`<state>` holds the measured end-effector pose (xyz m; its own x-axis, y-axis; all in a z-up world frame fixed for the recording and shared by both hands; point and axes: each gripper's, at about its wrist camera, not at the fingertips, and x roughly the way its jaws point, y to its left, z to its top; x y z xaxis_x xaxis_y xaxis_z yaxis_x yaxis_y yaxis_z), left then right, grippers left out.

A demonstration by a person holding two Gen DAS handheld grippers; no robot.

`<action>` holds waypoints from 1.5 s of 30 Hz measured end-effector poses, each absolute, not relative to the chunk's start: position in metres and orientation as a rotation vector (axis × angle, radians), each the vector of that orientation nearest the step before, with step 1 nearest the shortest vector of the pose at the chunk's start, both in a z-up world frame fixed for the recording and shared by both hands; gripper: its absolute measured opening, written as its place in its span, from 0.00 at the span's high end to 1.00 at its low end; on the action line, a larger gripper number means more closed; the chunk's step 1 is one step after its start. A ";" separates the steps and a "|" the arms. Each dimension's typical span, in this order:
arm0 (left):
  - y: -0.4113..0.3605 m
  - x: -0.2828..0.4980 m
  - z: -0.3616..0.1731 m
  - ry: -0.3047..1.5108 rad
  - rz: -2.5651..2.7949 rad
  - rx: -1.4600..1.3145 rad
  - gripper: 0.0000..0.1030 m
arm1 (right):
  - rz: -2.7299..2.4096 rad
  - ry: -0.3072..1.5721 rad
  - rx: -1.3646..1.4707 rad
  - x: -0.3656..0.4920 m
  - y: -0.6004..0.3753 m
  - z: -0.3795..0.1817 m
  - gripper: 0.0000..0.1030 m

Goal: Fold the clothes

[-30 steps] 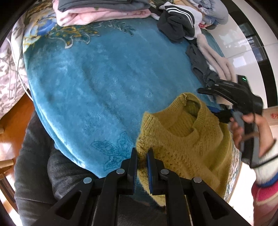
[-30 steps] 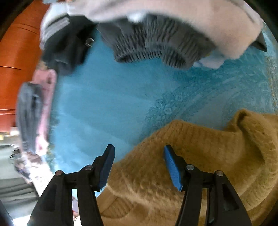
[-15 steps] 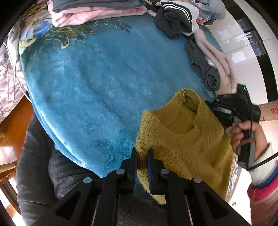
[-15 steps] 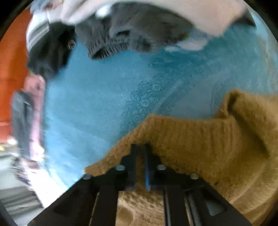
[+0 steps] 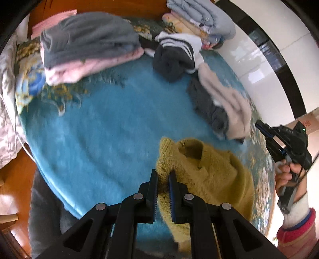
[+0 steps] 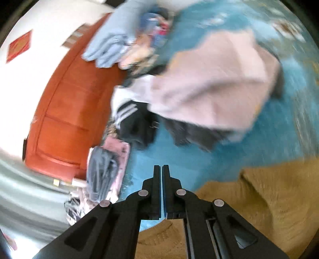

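A mustard-yellow knitted sweater [image 5: 215, 175] lies at the near right of the blue plush blanket [image 5: 99, 129], neck opening facing away. My left gripper [image 5: 163, 177] is shut on the sweater's left shoulder edge, and knit bunches between its blue pads. In the left wrist view my right gripper [image 5: 259, 125] is held up in a hand beyond the sweater's right side, apart from it. In the right wrist view the right gripper [image 6: 161, 168] is shut with nothing between its fingers. It hangs over the blanket, with the sweater [image 6: 259, 199] below and to its right.
Folded grey and pink clothes [image 5: 87, 45] are stacked at the far left. A dark garment with white stripes [image 5: 175, 51] and a beige-and-grey pile [image 5: 223, 103] lie at the far right. Pale blue bedding [image 5: 201, 16] sits by the orange wooden headboard [image 6: 65, 111]. A person's grey-clad legs [image 5: 43, 209] are at the near left.
The right gripper closed on the sweater's edge, then rose and swung away without it, tilting up. The left gripper lifted a little with the shoulder still pinched.
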<state>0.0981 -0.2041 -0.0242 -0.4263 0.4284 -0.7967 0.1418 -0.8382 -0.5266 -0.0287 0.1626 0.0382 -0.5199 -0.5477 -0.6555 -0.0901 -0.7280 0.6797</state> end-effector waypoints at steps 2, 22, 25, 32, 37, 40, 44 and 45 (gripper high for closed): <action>-0.209 0.096 -0.031 -0.834 2.379 -1.596 0.90 | -2.314 -0.868 1.369 -0.036 0.151 0.045 0.99; -0.221 0.128 -0.090 -0.927 2.268 -1.847 0.90 | -1.866 0.391 1.880 -0.067 0.063 -0.102 0.48; -0.219 0.130 -0.091 -0.908 2.264 -1.857 0.90 | -1.817 0.455 1.895 -0.065 0.061 -0.115 0.45; -0.216 0.128 -0.100 -0.912 2.232 -1.901 0.90 | -1.878 0.209 1.924 -0.058 0.082 -0.119 0.44; -0.216 0.129 -0.100 -0.906 2.236 -1.893 0.90 | -1.967 0.020 1.868 -0.039 0.092 -0.111 0.88; -0.213 0.128 -0.093 -0.870 2.273 -1.857 0.90 | -2.061 -0.113 1.794 -0.028 0.104 -0.095 0.92; -0.209 0.123 -0.073 -0.810 2.351 -1.758 0.90 | -2.182 -0.377 1.621 -0.028 0.134 -0.051 0.93; -0.208 0.121 -0.065 -0.796 2.375 -1.719 0.90 | -2.205 -0.425 1.570 -0.029 0.140 -0.037 0.93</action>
